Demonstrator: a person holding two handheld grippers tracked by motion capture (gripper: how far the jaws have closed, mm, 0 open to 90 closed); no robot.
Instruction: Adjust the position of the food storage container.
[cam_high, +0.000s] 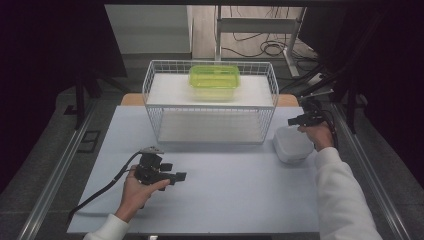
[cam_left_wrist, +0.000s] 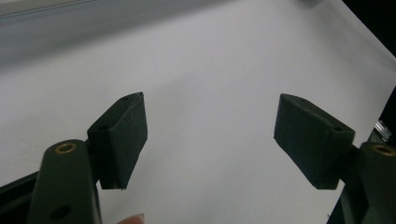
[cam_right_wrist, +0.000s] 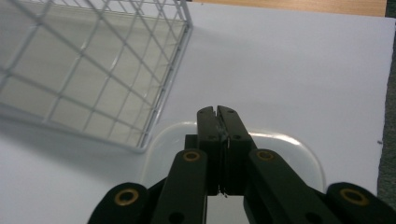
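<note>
On the white table (cam_high: 225, 195), seen from above, a white wire basket (cam_high: 210, 102) stands at the middle of the far edge, with a green lidded container (cam_high: 214, 80) on its upper shelf. Just beside the basket's right end, near the table's right edge, sits a white lidded container (cam_high: 291, 144), apart from the wire. The person's right hand-held gripper (cam_high: 292, 121) hovers over that white container's far side, its jaws pressed fully together with nothing between them; its own view looks down on the white lid (cam_right_wrist: 299, 154) and the basket's corner (cam_right_wrist: 159, 116). The left hand-held gripper (cam_high: 181, 176) rests low near the table's front left, jaws spread wide and empty over bare tabletop.

The step appears to be taking hold of the white container. To do it well, the right jaws would need to open wider than the lid's rim, come down squarely over one edge, and stay clear of the basket's wire.
</note>
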